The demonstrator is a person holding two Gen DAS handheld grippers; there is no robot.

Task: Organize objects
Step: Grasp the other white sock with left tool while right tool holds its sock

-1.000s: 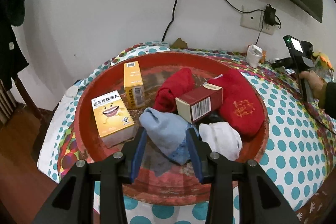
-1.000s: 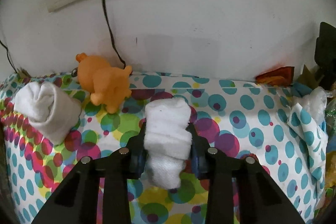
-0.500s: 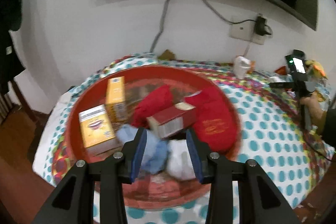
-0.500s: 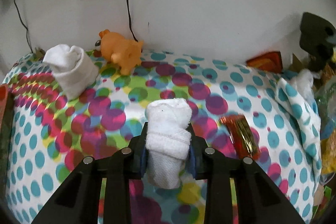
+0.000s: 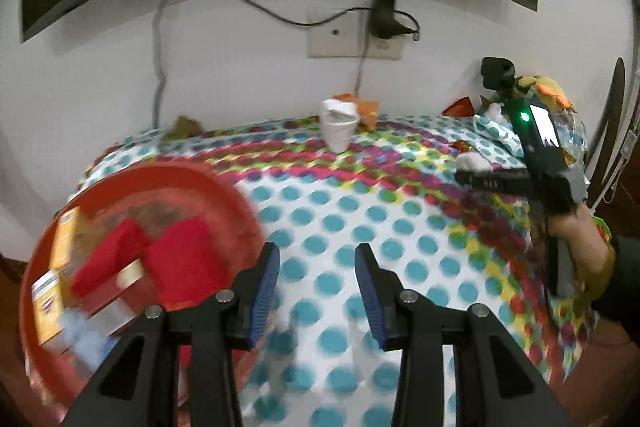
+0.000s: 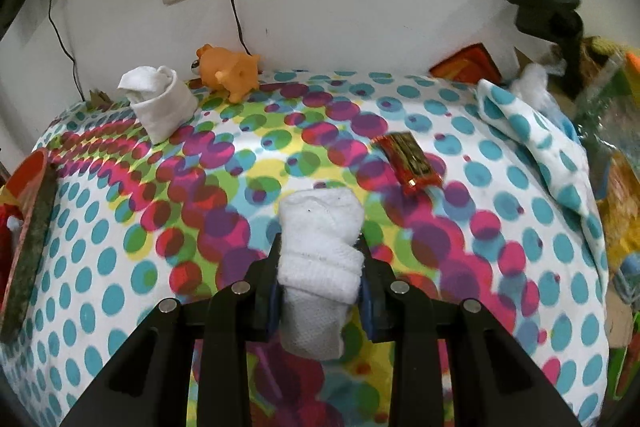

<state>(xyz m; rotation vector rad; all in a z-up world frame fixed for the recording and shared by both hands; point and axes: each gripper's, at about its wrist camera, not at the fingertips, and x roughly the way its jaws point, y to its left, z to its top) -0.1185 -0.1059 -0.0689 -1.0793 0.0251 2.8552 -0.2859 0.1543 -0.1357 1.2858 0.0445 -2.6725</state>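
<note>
1. Left wrist view, progress: left gripper (image 5: 316,287) with jaws apart and nothing between them, over bare dotted tablecloth (image 5: 360,211) on the surface, just right of the red tray (image 5: 244,203). Tray already loaded, judged as sorted stock: two red socks (image 5: 176,259), yellow boxes (image 5: 52,291) at its left wall, a dark red box and a pale blue sock, all blurred. Outside the tray: one rolled white sock (image 5: 338,129) near the wall, beside an orange toy (image 5: 368,109). Right gripper (image 5: 472,169) visible at far right, held in a hand (image 5: 580,247), with a white bundle at its tip.

2. Left wrist view, remaining work, as a judgement: at least two white socks to bring in; sorting roughly past the midpoint.

3. Right wrist view, progress: right gripper (image 6: 320,267) with jaws clamped on a rolled white sock (image 6: 320,255), carried above the tablecloth, well apart from the tray edge (image 6: 32,223) at far left. Second rolled sock (image 6: 164,103) lying near the wall, beside the orange toy (image 6: 232,71). Red foil packet (image 6: 412,161) flat on the cloth just beyond the held sock; placement not yet done.

4. Right wrist view, held sock: thick white terry knit, folded into a tight roll, upright between the pads, cuff end hanging below the jaws, top bulging above. Soft and compressible, judged secure under this grip.
</note>
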